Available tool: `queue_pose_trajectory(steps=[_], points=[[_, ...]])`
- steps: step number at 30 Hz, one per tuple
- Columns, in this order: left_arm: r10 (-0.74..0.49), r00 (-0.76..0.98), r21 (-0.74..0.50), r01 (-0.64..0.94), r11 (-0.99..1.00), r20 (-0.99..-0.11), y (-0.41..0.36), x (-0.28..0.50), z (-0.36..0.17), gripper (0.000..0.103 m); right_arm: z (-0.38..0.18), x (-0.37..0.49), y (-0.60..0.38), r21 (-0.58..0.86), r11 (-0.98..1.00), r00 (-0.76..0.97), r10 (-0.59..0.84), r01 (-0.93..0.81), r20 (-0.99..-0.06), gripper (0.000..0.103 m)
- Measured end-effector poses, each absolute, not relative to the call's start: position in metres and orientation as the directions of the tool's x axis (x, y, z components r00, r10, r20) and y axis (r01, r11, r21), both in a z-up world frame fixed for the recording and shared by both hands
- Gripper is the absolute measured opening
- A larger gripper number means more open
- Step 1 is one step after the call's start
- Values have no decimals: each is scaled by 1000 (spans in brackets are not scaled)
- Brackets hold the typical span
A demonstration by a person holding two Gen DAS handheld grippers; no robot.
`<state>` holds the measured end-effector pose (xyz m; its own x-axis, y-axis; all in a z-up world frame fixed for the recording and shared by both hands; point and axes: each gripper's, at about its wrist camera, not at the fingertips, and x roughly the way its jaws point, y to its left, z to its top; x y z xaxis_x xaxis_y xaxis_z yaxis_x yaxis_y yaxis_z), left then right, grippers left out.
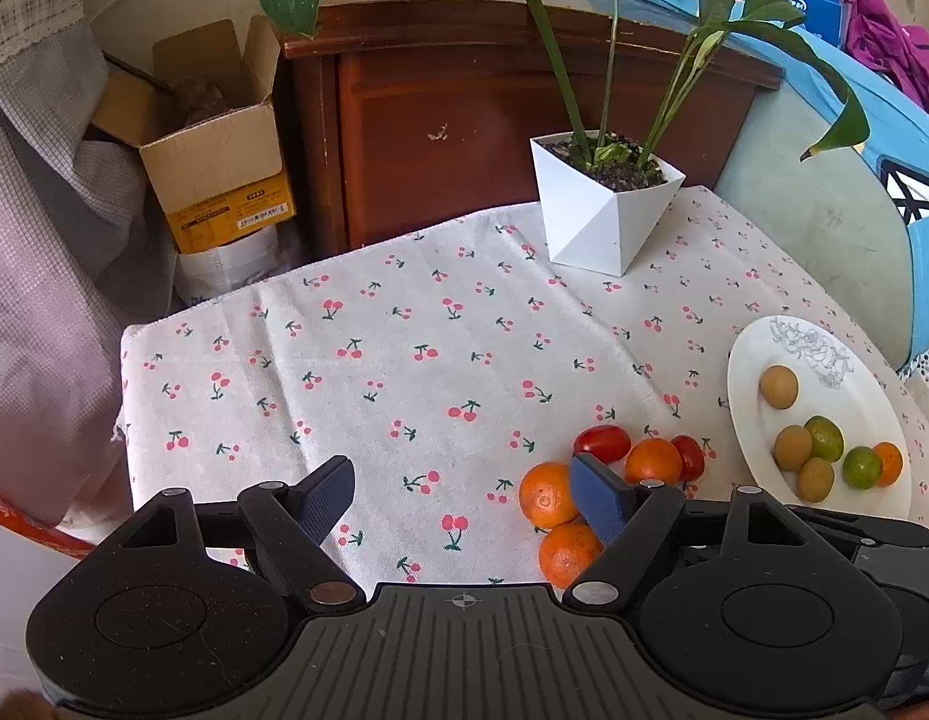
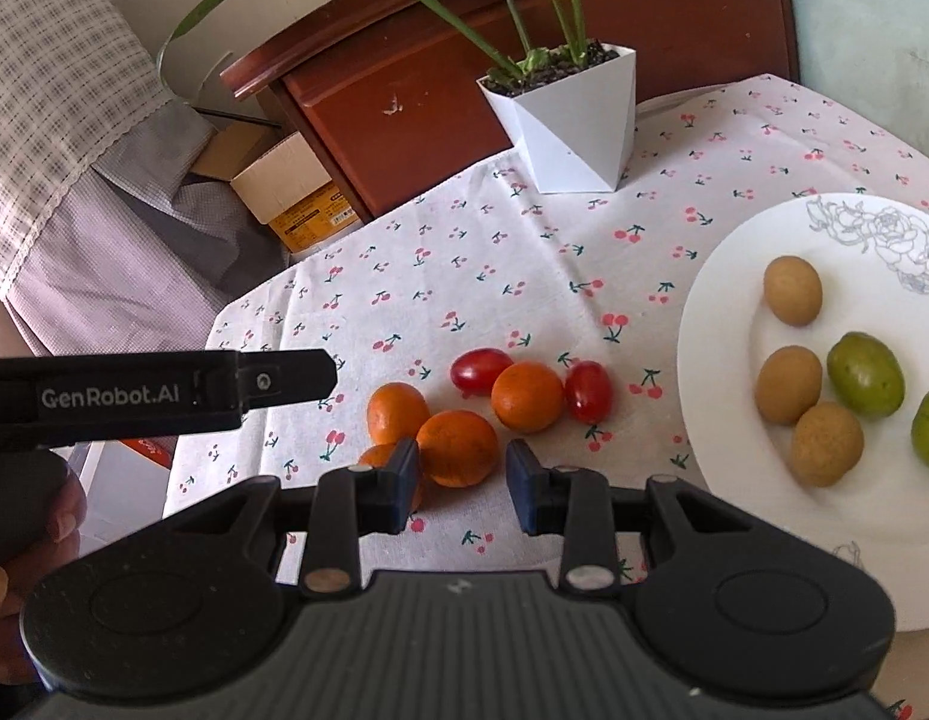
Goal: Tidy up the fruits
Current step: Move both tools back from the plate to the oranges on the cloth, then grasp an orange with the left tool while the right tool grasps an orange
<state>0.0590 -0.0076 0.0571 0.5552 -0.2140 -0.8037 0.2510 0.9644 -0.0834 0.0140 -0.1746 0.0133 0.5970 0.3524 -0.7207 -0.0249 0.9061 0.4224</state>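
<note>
Small oranges (image 2: 458,447) and two red tomatoes (image 2: 589,391) cluster on the cherry-print cloth (image 2: 464,252), just ahead of the right gripper (image 2: 462,483) (jaws apart, empty). The left gripper (image 1: 470,504), spread wide, holds nothing; more fruit sits on the white plate (image 2: 728,276).

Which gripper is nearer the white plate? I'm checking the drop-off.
Right. The right gripper hovers beside the white plate; the left gripper is farther, past the oranges.

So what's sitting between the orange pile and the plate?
A red cherry tomato, right beside the rightmost orange; then bare cherry-print cloth up to the plate. Right wrist view shows it.
</note>
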Motion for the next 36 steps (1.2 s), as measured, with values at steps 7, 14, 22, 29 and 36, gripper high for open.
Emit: queue_pose_trajectory(steps=[7, 14, 22, 29, 36], points=[[-208, 547, -89, 237, 968, -811, -3, 51, 51, 79, 6, 17, -171, 463, 886, 585, 388, -24, -712, 31], [-231, 539, -104, 256, 961, -810, 2, 41, 46, 79, 13, 10, -178, 425, 905, 573, 366, -35, -733, 31], [-241, 536, -82, 304, 949, -809, -7, 32, 41, 79, 18, -6, -205, 415, 910, 576, 334, 11, -746, 31], [-210, 540, -14, 343, 939, -815, -18, 29, 28, 75, 16, -5, -212, 430, 901, 564, 327, 56, -758, 31], [-203, 536, -3, 350, 937, -819, -20, 30, 15, 64, 15, -6, -211, 433, 899, 565, 327, 61, -757, 33]])
